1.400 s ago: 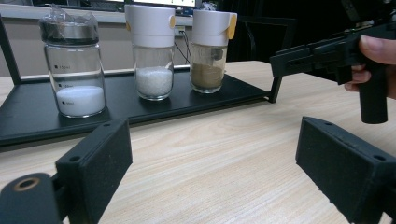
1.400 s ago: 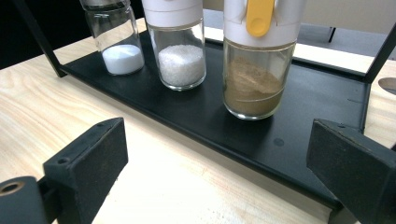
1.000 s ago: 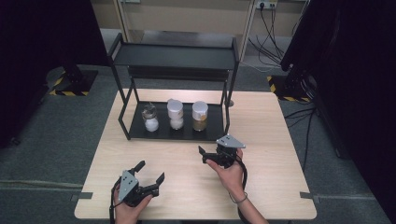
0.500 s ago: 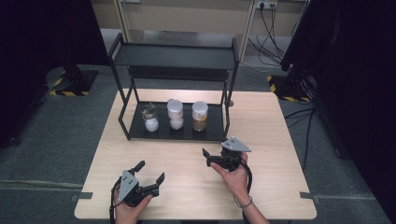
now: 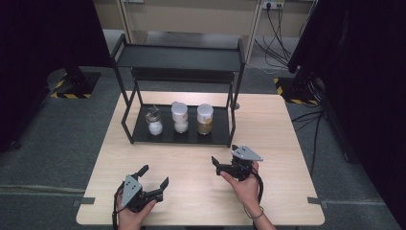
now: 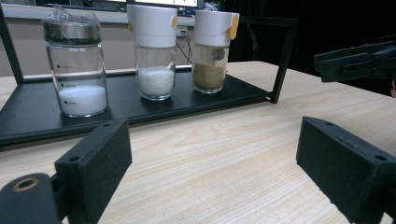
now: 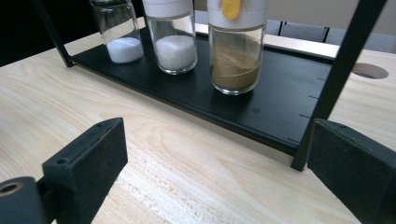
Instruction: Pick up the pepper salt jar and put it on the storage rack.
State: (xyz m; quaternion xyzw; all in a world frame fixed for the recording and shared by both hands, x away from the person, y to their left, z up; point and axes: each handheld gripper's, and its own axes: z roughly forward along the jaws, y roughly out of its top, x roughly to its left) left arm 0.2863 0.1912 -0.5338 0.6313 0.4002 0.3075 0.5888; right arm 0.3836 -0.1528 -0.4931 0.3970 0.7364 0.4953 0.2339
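Observation:
A black two-tier rack (image 5: 178,58) stands at the back of the wooden table (image 5: 275,127). Its lower shelf (image 6: 32,112) carries a silver-lidded jar of white powder (image 5: 154,122), a white-capped jar of white granules (image 5: 179,118) and a white-capped jar of brown powder (image 5: 205,120). My left gripper (image 5: 154,175) rests open near the front edge, facing the jars (image 6: 154,60), with nothing between its jaws. My right gripper (image 5: 216,165) is open and empty to the front right of the rack. The brown jar (image 7: 236,51) is nearest to it.
The rack's front right post (image 7: 334,84) rises close ahead of my right gripper. A round hole (image 7: 369,71) is cut in the tabletop behind that post. In the left gripper view the right gripper (image 6: 355,63) shows at the right edge. Grey floor surrounds the table.
My right gripper has drawn back a little from the rack, toward the front edge and slightly right. The left gripper and the jars have stayed put.

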